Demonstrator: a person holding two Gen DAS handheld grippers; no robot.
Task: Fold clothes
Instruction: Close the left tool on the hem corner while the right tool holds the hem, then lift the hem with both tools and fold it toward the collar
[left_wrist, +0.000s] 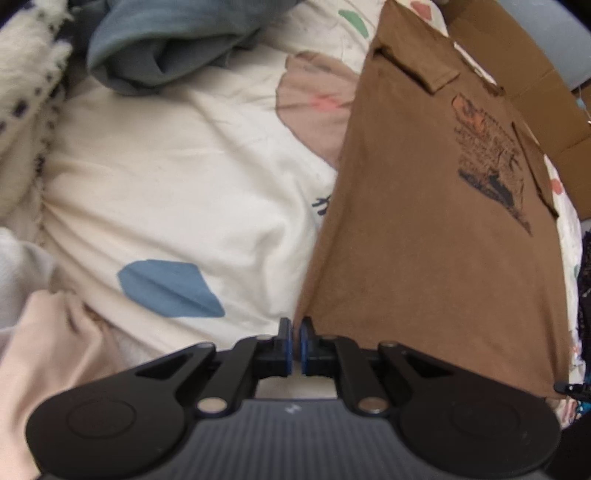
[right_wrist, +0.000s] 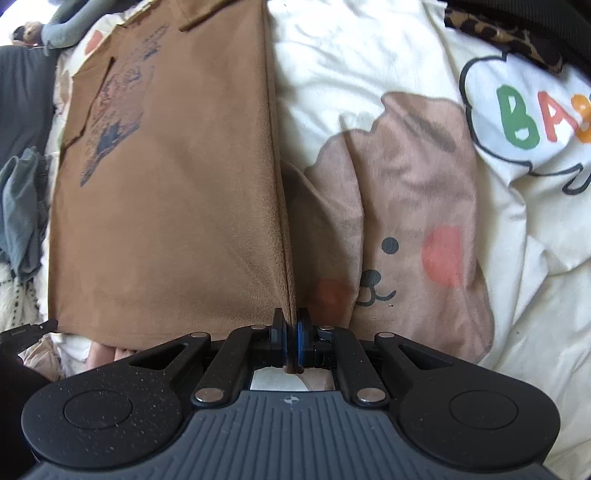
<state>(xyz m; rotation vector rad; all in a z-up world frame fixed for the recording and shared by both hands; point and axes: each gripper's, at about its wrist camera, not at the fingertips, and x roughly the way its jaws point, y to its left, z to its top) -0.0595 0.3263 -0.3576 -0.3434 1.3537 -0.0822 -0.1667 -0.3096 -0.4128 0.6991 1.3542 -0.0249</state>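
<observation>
Brown shirt (right_wrist: 166, 206) lies flat on the bedsheet (right_wrist: 369, 66); my right gripper (right_wrist: 291, 332) pinches its near right edge, my left gripper (left_wrist: 296, 341) clamps its near left corner. Only the left view shows cardboard (left_wrist: 532, 74).

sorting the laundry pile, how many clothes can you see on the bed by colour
brown: 1, the printed t-shirt
grey-blue: 1, a crumpled garment
pale pink: 1, a garment at the near edge
leopard print: 1, a piece, partly in view
total: 4, all lying on the cream bedcover
</observation>
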